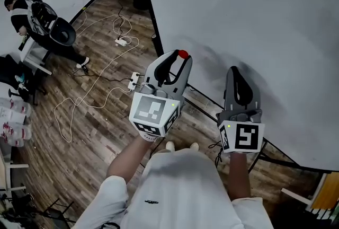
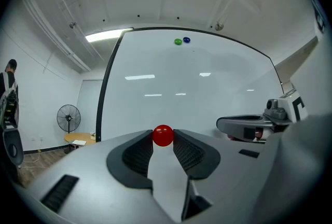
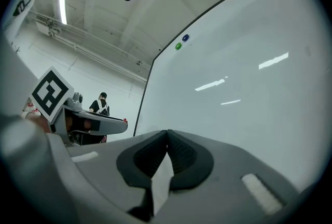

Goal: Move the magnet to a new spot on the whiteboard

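Pinching the red magnet (image 2: pixel 163 135) between the very tips of my left gripper (image 2: pixel 163 141), I hold it up in front of the whiteboard (image 2: pixel 218 98). It sits low on the board, near the left edge. I cannot tell whether it touches the surface. The black frame (image 1: pixel 153 21) of that edge runs just left of my left gripper in the head view, and the bottom edge passes under both grippers. My right gripper (image 3: pixel 167 134) is beside the left one and further along the bottom edge. Its fingers are pressed together with nothing between them, and it also points at the board. Above and to the right of the red magnet the white surface spreads wide. A green magnet (image 2: pixel 178 41) and a blue magnet (image 2: pixel 187 40) sit side by side close under the top edge, well apart from mine. Past the left edge, on the wooden floor (image 1: pixel 79 132), lies a looping white cable (image 1: pixel 100 71). A fan (image 2: pixel 68 117) stands further off, and a seated person (image 1: pixel 32 16) is far away.
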Demonstrator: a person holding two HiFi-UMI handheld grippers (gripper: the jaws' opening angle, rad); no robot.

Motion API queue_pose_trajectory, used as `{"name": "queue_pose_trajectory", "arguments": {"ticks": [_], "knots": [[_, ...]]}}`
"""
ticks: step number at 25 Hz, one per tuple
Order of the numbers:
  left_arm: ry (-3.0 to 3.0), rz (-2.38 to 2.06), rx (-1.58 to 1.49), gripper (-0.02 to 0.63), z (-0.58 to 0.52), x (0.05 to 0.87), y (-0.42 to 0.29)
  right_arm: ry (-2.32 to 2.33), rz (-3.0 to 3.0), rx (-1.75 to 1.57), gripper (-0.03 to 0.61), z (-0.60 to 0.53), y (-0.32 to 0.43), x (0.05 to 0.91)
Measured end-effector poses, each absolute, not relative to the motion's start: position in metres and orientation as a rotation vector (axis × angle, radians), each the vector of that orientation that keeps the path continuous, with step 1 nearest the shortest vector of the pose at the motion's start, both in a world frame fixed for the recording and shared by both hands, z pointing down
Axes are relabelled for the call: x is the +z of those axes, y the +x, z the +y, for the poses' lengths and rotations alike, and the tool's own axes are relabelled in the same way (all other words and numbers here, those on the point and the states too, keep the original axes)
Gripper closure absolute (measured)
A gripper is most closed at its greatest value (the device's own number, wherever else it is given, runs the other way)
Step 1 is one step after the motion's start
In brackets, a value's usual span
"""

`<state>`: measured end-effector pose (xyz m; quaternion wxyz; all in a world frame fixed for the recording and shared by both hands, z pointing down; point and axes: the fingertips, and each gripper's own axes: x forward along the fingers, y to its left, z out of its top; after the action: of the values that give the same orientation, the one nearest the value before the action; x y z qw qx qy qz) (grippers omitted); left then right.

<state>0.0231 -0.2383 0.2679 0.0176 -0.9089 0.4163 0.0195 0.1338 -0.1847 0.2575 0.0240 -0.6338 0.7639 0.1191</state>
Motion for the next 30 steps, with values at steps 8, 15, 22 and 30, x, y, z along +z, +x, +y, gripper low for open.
{"name": "queue_pose_trajectory", "arguments": {"ticks": [8,15,22,30], "knots": [[-2.796,1.35,0.069,0.489,-0.225,0.268,-0.011,-2.007,2.329,0.325,0.578,-0.192,0.119,0.262],[-2.79,1.372,0.079,0.489,-0.224,0.271,-0.027,-1.997,2.34,0.296,0.58,-0.197,0.104,0.267],[-2.792,1.367,0.087,0.489,-0.229,0.27,-0.034,-2.009,2.345,0.301,0.58,-0.196,0.098,0.267],[-2.833,1.362,0.082,0.489,-0.252,0.285,-0.026,-2.024,2.336,0.296,0.58,-0.199,0.101,0.272]]}}
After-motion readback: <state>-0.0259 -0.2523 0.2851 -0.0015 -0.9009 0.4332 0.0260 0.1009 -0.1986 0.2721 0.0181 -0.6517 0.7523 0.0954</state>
